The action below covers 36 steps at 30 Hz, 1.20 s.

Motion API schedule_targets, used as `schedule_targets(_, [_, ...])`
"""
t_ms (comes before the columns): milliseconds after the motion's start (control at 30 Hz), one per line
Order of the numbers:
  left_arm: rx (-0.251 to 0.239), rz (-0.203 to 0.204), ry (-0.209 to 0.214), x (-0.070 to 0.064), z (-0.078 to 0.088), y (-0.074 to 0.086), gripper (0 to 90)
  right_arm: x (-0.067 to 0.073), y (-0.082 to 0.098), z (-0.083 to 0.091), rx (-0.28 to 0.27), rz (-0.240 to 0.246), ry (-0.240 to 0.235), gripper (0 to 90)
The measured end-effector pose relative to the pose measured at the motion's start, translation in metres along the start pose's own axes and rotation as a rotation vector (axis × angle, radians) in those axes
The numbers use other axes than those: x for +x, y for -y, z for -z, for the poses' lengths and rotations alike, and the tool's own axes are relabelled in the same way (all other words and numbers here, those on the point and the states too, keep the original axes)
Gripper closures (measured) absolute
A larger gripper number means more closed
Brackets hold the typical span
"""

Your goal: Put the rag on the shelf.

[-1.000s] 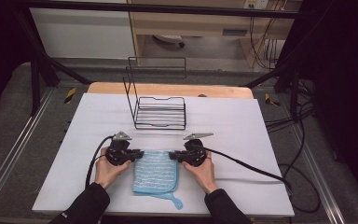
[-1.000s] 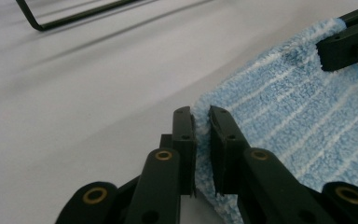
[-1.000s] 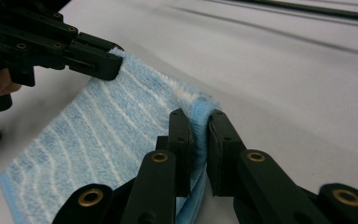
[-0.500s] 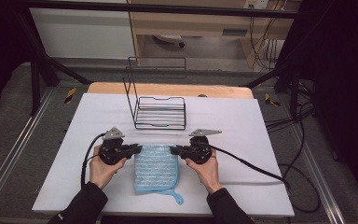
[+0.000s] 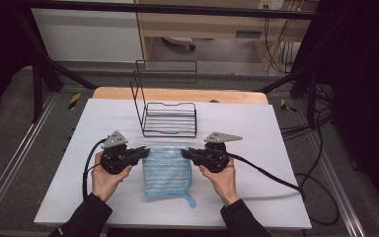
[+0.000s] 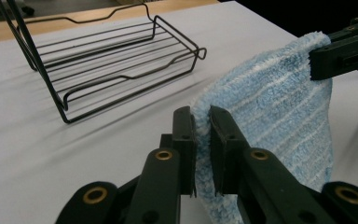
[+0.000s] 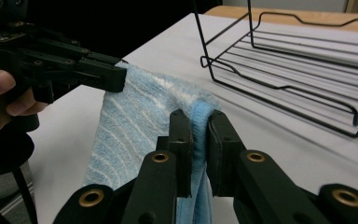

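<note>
Since the earlier frames both hands have come up and the cloth (image 5: 167, 170) is lifted by its far edge, no longer flat. Left gripper (image 5: 143, 152) fingers clamped on the far left corner, right gripper (image 5: 185, 154) fingers clamped on the far right corner. Cloth: light blue terry, pale stripes, loop tab at near right corner. It hangs between the grippers over the white surface (image 5: 256, 128), just in front of the wire rack (image 5: 170, 118), long axis running away from the person, near edge apparently on the surface.
</note>
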<state>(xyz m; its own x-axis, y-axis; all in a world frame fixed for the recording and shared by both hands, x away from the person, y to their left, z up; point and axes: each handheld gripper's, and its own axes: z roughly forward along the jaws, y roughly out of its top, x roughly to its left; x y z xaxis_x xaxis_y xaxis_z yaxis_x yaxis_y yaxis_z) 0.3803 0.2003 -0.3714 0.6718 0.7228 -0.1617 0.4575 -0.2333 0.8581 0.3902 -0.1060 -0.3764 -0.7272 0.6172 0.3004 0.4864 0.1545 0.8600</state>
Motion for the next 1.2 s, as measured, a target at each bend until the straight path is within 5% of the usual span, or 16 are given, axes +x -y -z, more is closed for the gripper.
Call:
schedule_targets(700, [-0.131, -0.036, -0.010, -0.015, 0.021, -0.022, 81.1, 0.021, -0.022, 0.029, -0.130, 0.091, 0.029, 82.4])
schedule_targets(1200, [-0.253, -0.049, -0.030, -0.024, 0.026, -0.055, 81.3, 0.034, -0.050, 0.050, -0.262, 0.165, 0.105, 82.7])
